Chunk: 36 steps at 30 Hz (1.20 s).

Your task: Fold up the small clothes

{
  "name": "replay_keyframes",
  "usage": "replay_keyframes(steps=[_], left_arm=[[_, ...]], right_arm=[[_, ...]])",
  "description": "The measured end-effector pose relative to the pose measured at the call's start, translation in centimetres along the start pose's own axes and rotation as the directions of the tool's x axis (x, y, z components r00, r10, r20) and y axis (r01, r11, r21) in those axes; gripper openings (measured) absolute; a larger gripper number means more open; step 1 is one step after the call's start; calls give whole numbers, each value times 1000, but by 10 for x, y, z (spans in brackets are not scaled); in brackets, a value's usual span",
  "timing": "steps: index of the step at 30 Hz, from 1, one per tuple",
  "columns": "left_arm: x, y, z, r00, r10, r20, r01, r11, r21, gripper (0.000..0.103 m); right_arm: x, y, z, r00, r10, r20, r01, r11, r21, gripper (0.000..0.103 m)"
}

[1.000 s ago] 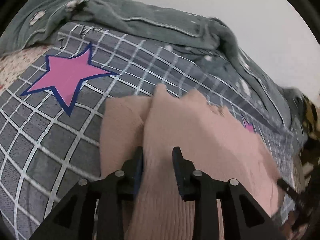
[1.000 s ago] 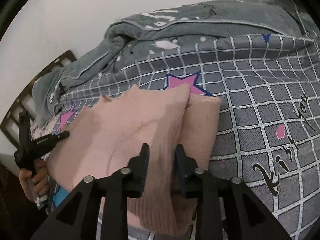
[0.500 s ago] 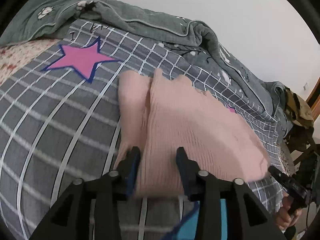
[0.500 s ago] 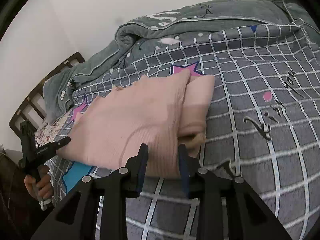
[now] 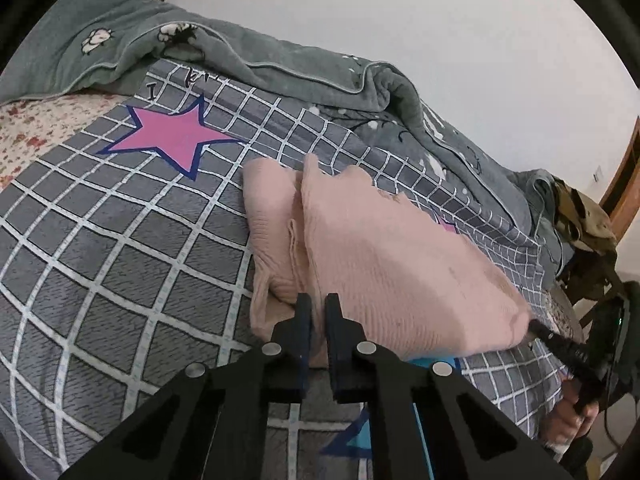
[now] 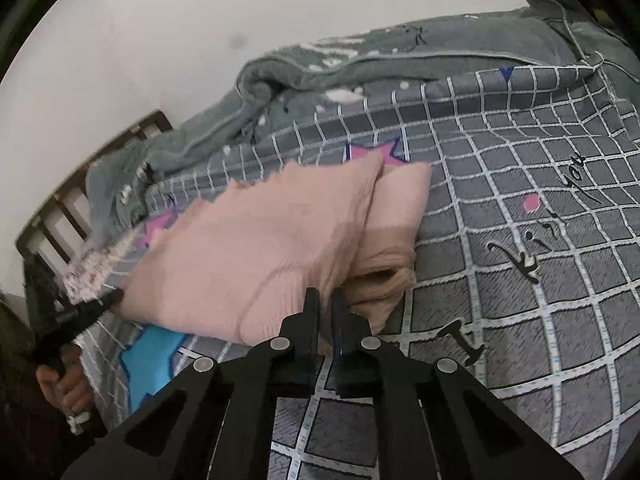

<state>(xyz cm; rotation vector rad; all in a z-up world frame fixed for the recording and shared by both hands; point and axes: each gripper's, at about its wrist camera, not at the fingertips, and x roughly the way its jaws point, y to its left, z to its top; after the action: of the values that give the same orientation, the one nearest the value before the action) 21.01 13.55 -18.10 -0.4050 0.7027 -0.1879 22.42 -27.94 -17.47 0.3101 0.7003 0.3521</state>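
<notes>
A pink knit sweater point(image 5: 384, 256) lies on the grey checked bedspread point(image 5: 120, 264), its sleeves folded under the body. My left gripper point(image 5: 318, 306) is shut on the sweater's near hem at its left corner. My right gripper point(image 6: 326, 300) is shut on the same hem at the right corner of the sweater point(image 6: 260, 248). The hem is lifted a little between them. Each gripper also shows at the far side of the other's view, the right one point(image 5: 560, 344) and the left one point(image 6: 80, 308).
A rumpled grey-green blanket point(image 5: 280, 60) lies along the wall behind the sweater. A floral sheet point(image 5: 36, 128) shows at the far left. A wooden bed frame point(image 6: 72, 196) and a chair with clothes point(image 5: 584, 220) stand at the ends.
Both grippers have slid back to the sweater's near hem and closed on it. The hem now lifts off the bedspread.
</notes>
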Motion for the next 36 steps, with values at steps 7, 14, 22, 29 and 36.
replay_keyframes(steps=[7,14,22,29,36], left_arm=[[-10,0,-13,999,-37,-19,37,999,17,7],[-14,-3,-19,1000,0,-15,1,998,63,8],[-7,-6,-10,999,54,4,-54,996,75,48],[7,-11,-5,996,90,-3,-90,994,70,53],[10,-13,-6,995,101,-13,-100,992,78,54]], right_arm=[[-7,-7,-2,999,47,-16,-47,999,-5,5],[-6,-6,-7,999,2,-52,-5,999,-51,6],[-21,11,3,996,-57,68,66,989,-129,34],[8,25,3,977,-208,48,213,959,-188,36],[19,27,-2,961,-275,25,273,936,-222,36]])
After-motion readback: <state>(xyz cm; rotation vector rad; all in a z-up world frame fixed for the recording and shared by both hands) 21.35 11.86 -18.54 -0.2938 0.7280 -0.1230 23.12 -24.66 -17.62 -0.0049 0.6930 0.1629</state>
